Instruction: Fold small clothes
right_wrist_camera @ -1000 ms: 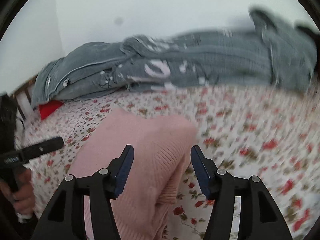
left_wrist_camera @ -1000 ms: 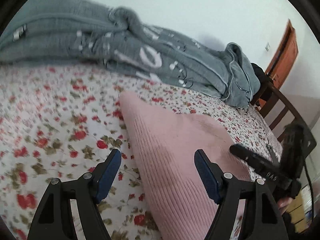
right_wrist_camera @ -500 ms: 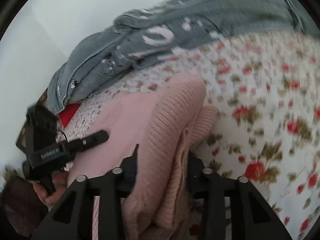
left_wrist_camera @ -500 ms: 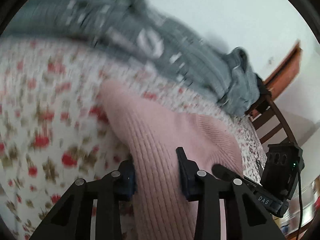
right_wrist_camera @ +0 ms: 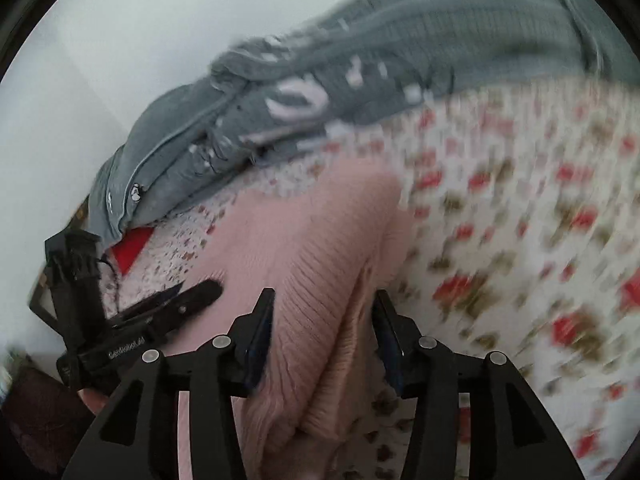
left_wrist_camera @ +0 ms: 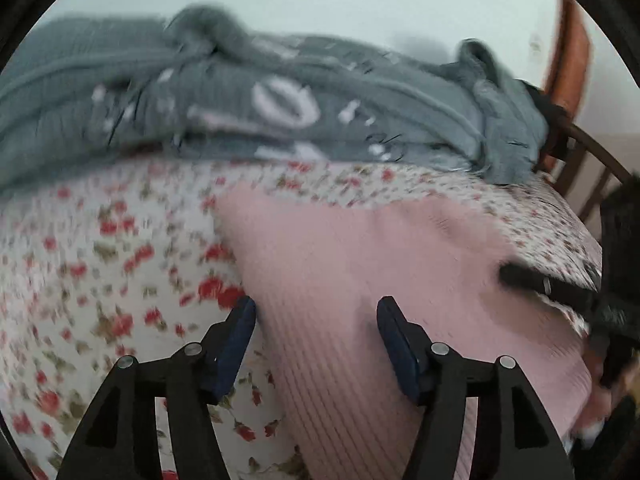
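A pink ribbed knit garment (left_wrist_camera: pixel 360 264) lies folded on the floral bedsheet (left_wrist_camera: pixel 100 248). My left gripper (left_wrist_camera: pixel 316 340) is open, its jaws straddling the garment's left edge, nothing gripped. In the right wrist view the same pink garment (right_wrist_camera: pixel 304 248) has a raised fold along its right edge. My right gripper (right_wrist_camera: pixel 324 336) is open with that fold between its jaws. Each gripper shows in the other's view: the right one at the garment's right side (left_wrist_camera: pixel 560 288), the left one at the garment's left side (right_wrist_camera: pixel 160 316).
A crumpled grey blanket (left_wrist_camera: pixel 260 112) lies along the far side of the bed against the white wall. A wooden chair (left_wrist_camera: pixel 580 148) stands at the bed's right end. A red item (right_wrist_camera: pixel 132 244) peeks from under the blanket. The sheet (right_wrist_camera: pixel 520 240) stretches right of the garment.
Both grippers were shut on the garment's edges half a second ago and have since opened. The left gripper has drawn back slightly. The garment lies flatter on the bed.
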### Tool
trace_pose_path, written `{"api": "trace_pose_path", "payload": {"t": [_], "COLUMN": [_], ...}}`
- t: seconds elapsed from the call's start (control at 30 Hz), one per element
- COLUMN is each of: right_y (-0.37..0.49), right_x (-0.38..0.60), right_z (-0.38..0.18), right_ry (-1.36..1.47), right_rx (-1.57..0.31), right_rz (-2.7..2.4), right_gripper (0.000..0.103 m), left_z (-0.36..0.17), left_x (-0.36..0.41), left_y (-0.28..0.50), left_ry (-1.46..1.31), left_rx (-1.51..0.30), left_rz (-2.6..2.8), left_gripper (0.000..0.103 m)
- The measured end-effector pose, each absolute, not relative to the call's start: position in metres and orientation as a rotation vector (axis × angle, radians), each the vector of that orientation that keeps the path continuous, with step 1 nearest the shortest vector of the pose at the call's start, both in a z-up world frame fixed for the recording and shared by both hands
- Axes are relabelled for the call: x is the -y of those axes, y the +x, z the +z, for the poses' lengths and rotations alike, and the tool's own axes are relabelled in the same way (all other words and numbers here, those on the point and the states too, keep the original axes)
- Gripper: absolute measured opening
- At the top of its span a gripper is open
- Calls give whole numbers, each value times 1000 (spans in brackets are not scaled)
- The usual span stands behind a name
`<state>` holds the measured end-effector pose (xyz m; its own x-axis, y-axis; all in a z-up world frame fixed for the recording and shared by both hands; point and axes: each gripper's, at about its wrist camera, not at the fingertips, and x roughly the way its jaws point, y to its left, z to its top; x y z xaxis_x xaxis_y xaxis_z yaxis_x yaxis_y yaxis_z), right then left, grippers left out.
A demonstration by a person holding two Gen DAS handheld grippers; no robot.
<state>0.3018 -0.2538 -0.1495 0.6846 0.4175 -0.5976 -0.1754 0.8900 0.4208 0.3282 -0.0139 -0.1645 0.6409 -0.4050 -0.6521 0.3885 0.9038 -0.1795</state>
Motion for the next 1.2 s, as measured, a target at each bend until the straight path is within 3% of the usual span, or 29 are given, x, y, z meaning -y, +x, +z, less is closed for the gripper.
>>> {"api": "trace_pose_path", "payload": {"t": [0.2, 0.33, 0.4, 0.9, 1.2], "right_y": [303, 331, 337, 332, 309], "right_x": [238, 231, 246, 241, 240], "right_z": [-121, -167, -177, -177, -155], "right_ry": [207, 181, 265, 202, 188], "right_rx": [-619, -778, -802, -766, -706], "right_rz": [401, 350, 342, 281, 280], "right_gripper": [48, 21, 18, 18, 28], "left_z": [-145, -171, -179, -184, -172], "left_x": [13, 23, 30, 31, 28], "left_y": [348, 373, 369, 361, 333], "left_ry": [-68, -120, -75, -43, -8], "left_rx": [-657, -771, -765, -728, -707], "left_rz": [-548, -591, -581, -550, -498], "left_gripper": [65, 64, 64, 68, 69]}}
